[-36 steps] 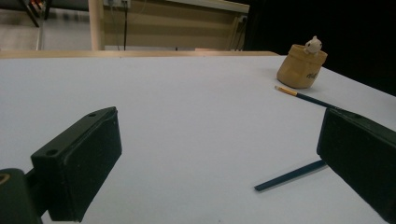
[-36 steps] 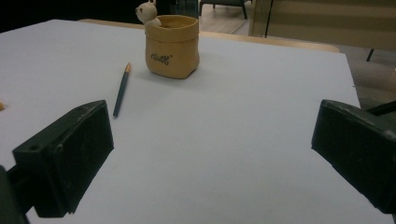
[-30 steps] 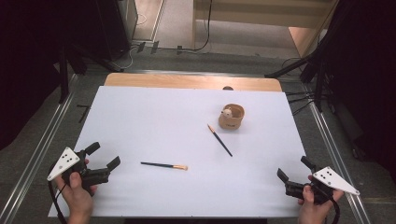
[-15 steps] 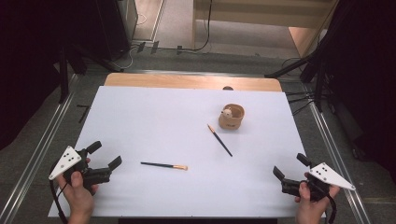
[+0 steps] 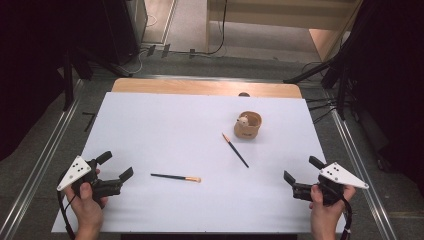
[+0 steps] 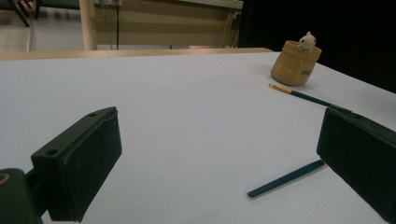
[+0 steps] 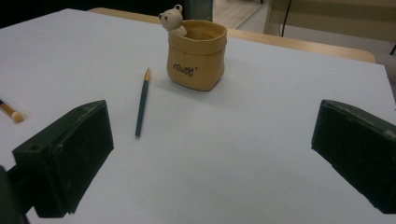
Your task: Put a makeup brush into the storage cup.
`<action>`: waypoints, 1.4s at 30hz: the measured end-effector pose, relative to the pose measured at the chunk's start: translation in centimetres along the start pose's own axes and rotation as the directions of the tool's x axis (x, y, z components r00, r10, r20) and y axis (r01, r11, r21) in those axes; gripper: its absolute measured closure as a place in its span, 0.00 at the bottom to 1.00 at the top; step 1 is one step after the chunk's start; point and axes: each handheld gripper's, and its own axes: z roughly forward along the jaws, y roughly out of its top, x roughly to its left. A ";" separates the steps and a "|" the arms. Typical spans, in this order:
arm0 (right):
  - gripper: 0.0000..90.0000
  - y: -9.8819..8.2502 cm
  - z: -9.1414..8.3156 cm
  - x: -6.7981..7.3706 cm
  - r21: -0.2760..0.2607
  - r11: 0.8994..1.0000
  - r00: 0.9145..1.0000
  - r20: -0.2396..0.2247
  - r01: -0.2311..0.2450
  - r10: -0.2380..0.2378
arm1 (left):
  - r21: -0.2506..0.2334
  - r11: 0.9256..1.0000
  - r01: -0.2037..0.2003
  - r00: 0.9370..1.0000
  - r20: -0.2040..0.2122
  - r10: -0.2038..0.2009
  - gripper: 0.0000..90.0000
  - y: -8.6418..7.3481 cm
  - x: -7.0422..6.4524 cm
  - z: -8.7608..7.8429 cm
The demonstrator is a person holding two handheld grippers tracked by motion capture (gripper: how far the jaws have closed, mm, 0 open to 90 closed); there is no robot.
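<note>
A tan pot with a small bear figure on its rim (image 5: 248, 125) (image 6: 295, 63) (image 7: 197, 53) stands right of the middle of the white table top (image 5: 160, 125). A dark pencil with an orange tip (image 5: 235, 150) (image 7: 142, 100) (image 6: 303, 95) lies slanted just in front of the pot. A second dark pencil with a pale end (image 5: 175, 177) (image 6: 287, 178) (image 7: 10, 112) lies flat near the front middle. My left gripper (image 5: 115, 165) (image 6: 219, 163) is open at the front left, pointing toward that pencil. My right gripper (image 5: 302, 169) (image 7: 212, 154) is open at the front right, empty.
A strip of bare wood (image 5: 200, 87) runs along the table's far edge. Metal rails (image 5: 45, 150) flank both sides on the floor. Dark stands and cables (image 5: 325, 75) stand behind and to the right.
My right gripper has shifted left and a little forward over the table. The left gripper has barely moved. Both pencils and the pot lie as before.
</note>
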 end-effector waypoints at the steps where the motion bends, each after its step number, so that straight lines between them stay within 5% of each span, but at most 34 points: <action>1: 0.00 0.1 0.1 0.0 0.003 1.000 1.000 0.000 0.000 0.000 | 0.001 1.000 0.000 1.000 0.002 0.000 0.00 0.0 0.0 0.0; 8: 0.00 1.5 1.3 0.1 0.014 1.000 1.000 -0.020 -0.008 0.008 | -0.003 1.000 0.001 1.000 -0.002 -0.001 0.00 0.0 -0.2 -0.1; 22: 0.00 5.3 4.8 2.0 0.062 0.997 0.996 -0.073 0.054 -0.050 | -0.009 1.000 0.008 1.000 -0.006 -0.008 0.00 -0.1 0.1 -0.5; 42: 0.00 8.7 9.4 4.1 0.174 0.978 0.983 -0.163 0.112 -0.084 | -0.013 1.000 0.009 1.000 -0.010 -0.009 0.00 -0.1 0.4 -0.6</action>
